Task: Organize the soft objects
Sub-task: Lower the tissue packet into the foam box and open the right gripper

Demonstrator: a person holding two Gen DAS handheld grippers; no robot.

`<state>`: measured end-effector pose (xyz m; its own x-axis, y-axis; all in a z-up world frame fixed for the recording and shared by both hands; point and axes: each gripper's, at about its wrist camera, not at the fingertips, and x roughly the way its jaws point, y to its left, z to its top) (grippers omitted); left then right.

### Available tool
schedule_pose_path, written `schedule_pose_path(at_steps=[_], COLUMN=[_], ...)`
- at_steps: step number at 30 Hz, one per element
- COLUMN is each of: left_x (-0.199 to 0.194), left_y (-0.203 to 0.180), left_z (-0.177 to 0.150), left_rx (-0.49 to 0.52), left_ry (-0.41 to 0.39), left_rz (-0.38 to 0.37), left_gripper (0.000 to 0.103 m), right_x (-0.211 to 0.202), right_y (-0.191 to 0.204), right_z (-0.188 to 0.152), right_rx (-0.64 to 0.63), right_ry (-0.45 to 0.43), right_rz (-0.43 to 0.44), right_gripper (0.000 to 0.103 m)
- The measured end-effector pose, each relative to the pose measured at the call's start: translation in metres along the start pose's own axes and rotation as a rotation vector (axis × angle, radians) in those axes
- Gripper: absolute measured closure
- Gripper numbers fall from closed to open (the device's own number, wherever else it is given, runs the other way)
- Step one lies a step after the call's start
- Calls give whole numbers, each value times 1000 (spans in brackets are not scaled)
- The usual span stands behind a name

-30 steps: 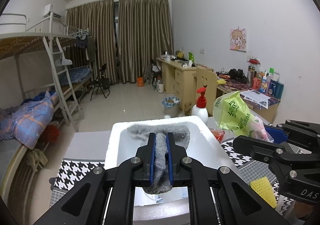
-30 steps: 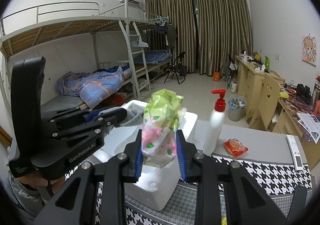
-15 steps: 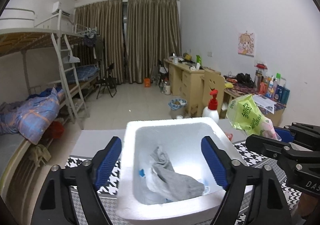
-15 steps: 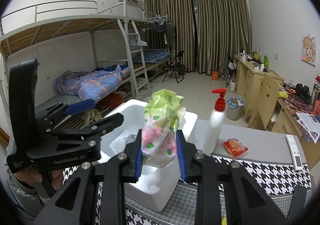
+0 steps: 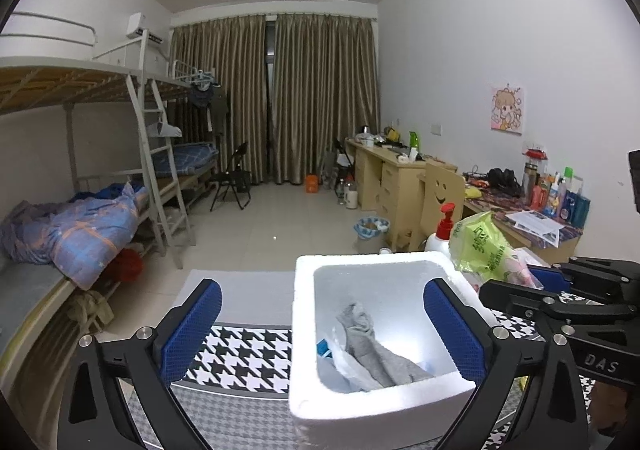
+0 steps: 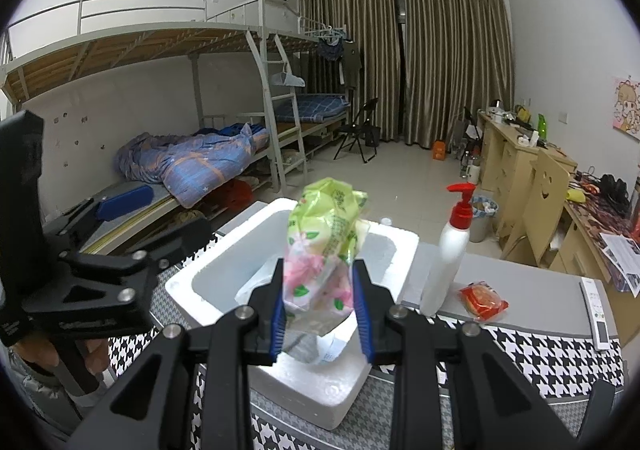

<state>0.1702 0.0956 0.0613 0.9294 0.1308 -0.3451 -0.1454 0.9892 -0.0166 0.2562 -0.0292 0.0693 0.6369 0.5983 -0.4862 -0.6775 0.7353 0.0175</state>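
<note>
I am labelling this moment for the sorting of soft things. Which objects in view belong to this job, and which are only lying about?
Belong to the job:
foam box
grey cloth inside it
green tissue pack, held in the right gripper
left gripper, open

Only lying about:
pump bottle
red snack packet
remote control

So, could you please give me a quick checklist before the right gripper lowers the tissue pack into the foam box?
1. Right gripper shut on green-and-pink plastic tissue pack: ok.
2. Pack above the white foam box opening: ok.
3. Left gripper open, holding nothing: ok.
4. Left gripper out of the drop path: not ok, one finger is over the box.
5. Grey cloth lying inside the box: ok.
6. Room left beside the cloth: cannot tell.
</note>
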Motion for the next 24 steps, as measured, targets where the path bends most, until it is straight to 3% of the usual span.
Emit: schedule_pose_path(at_steps=[17, 19, 21, 23, 24], left_x=[-11, -12, -12, -13, -12], left_y=[26, 28, 28, 30, 30], left_z=[-12, -13, -14, -14, -14], left_rx=[-33, -35, -36, -36, -36], left_ry=[3, 2, 0, 0, 1], left_rz=[53, 55, 57, 58, 58], left_gripper=[1, 1, 1, 1, 1], right_x=[29, 30, 32, 31, 31], right_y=[1, 0, -1, -1, 0], right_z=[2, 3, 4, 4, 4], right_rx=[14, 25, 32, 32, 31], right_ry=[71, 77, 76, 70, 69], right_rz=[6, 15, 13, 4, 6], right_gripper=[67, 62, 46, 35, 35])
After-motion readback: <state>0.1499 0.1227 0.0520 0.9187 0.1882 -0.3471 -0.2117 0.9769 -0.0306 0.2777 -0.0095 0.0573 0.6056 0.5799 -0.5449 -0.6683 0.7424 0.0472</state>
